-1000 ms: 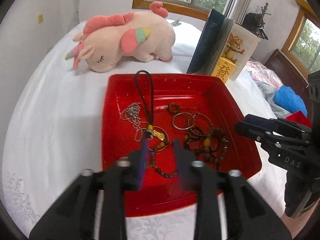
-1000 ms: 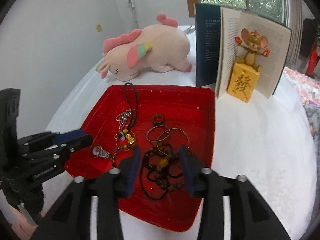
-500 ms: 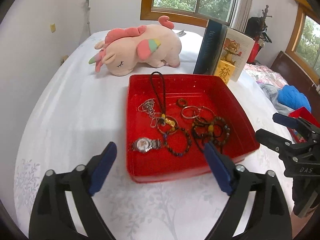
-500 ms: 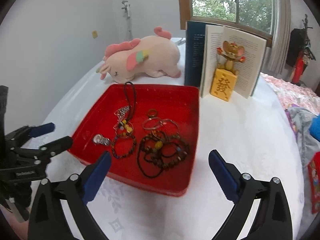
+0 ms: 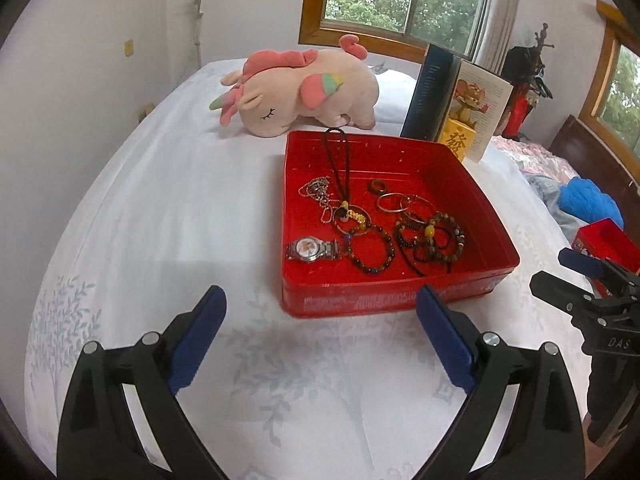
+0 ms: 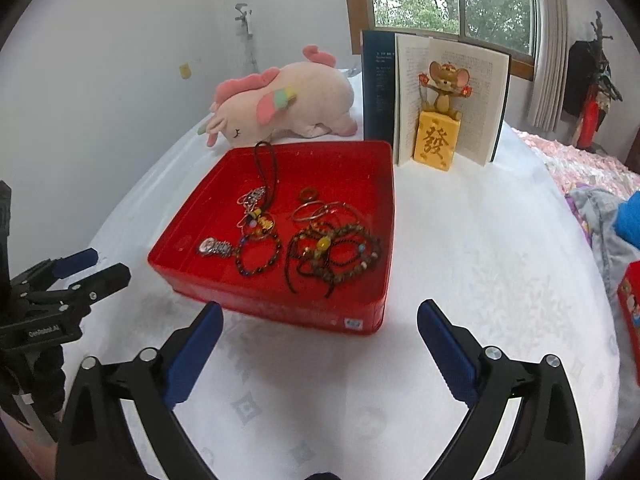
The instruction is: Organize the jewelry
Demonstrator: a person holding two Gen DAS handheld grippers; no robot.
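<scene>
1. Left gripper (image 5: 320,334): black frame, blue pads, jaws opening and already spread wide; nothing between them. Right gripper (image 6: 318,338): same build, jaws spread wide, empty.

2. Shallow square red metal tray (image 5: 392,300): sits just ahead of both grippers on the white patterned bedspread (image 5: 160,220). It holds all the jewelry.

3. Contents, near to far from the left gripper: silver-band wristwatch (image 5: 310,249); dark beaded bracelet (image 5: 370,252) beside it; heap of brown bead strands (image 5: 432,240) to the right; thin silver bangles (image 5: 400,202); small brown ring (image 5: 378,186); silver chain (image 5: 318,194); black cord pendant (image 5: 344,184) draped up the far wall.

4. Risk, tangling: cord, chain and bracelet overlap at the centre, so lifting one would likely drag the others.

5. Risk, slipping: bangles and chain lie flat on smooth metal; wide pads may close on nothing or skid.

6. Risk, shifting: the tray rests on soft bedding; a downward press could tilt it.

7. Surroundings beyond the tray: pink plush unicorn (image 5: 304,92), open book (image 6: 436,100) standing upright, mouse figurine on a yellow block (image 6: 438,136).
</scene>
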